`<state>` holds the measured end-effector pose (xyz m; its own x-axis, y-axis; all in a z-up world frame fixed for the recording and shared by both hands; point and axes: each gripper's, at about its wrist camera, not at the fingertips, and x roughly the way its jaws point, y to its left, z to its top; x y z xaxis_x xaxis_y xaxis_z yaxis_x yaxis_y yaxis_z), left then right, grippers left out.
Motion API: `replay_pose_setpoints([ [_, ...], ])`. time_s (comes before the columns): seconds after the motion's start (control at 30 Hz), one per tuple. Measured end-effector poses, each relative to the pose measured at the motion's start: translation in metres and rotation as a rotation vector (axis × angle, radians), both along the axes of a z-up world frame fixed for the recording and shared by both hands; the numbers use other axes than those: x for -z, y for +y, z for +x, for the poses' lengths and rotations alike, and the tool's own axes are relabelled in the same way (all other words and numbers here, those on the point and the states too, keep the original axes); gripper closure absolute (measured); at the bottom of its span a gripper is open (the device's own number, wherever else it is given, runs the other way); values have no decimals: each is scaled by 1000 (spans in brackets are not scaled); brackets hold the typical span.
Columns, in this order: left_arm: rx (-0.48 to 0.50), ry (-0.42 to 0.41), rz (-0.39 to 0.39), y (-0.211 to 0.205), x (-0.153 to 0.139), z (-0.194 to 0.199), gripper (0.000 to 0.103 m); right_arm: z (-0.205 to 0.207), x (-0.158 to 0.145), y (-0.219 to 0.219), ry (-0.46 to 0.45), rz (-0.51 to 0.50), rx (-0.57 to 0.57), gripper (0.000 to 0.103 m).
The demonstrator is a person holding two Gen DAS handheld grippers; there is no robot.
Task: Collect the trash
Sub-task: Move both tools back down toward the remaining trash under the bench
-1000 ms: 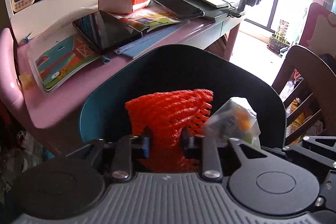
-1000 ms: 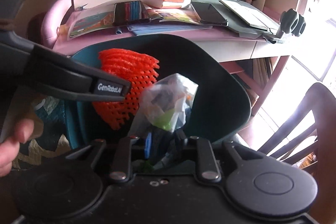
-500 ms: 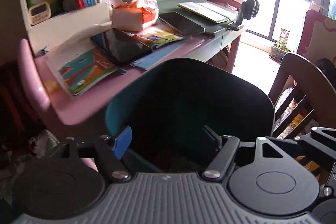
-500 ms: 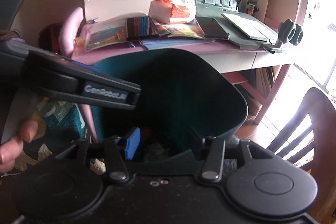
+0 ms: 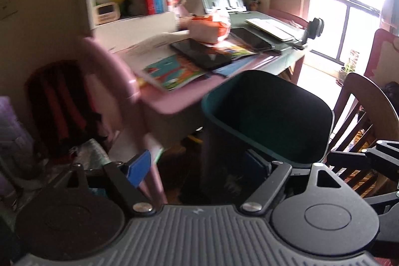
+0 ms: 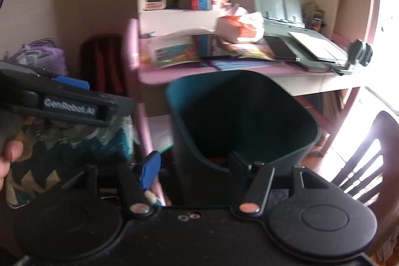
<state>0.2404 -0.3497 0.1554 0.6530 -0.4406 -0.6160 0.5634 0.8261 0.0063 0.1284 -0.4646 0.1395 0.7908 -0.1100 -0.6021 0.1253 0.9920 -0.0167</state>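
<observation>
A dark teal trash bin (image 5: 269, 116) stands on the floor in front of the pink desk; it also shows in the right wrist view (image 6: 239, 116). A sliver of orange shows deep inside the bin (image 6: 218, 158). My left gripper (image 5: 199, 166) is open and empty, near the bin's near left side. My right gripper (image 6: 193, 166) is open and empty, above the bin's near rim. The left gripper also shows at the left of the right wrist view (image 6: 69, 101), held by a hand.
A pink desk (image 6: 174, 71) carries books, a tablet (image 5: 204, 54), a tissue pack (image 6: 239, 28) and a green book stand. A wooden chair (image 5: 361, 116) is at the right. A red-black backpack (image 5: 62, 106) and a patterned cloth (image 6: 74, 148) are at the left.
Both grippers opened and let go of the orange net and the plastic bag, which dropped into the bin. Both grippers then pulled back and up, away from the bin.
</observation>
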Motion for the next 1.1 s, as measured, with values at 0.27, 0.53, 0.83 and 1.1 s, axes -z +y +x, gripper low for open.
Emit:
replay_pose_setpoints([
  [0.27, -88, 29, -14, 98, 17, -5, 7, 7, 15, 63, 19, 35, -125, 42],
  [0.53, -198, 61, -17, 208, 69, 5, 3, 44, 73, 144, 103, 112, -246, 42],
  [0.83, -317, 148, 13, 318, 173, 30, 1, 88, 182, 240, 235, 130, -386, 42],
  [1.1, -384, 285, 81, 389, 289, 46, 1, 113, 292, 311, 407, 154, -493, 41],
])
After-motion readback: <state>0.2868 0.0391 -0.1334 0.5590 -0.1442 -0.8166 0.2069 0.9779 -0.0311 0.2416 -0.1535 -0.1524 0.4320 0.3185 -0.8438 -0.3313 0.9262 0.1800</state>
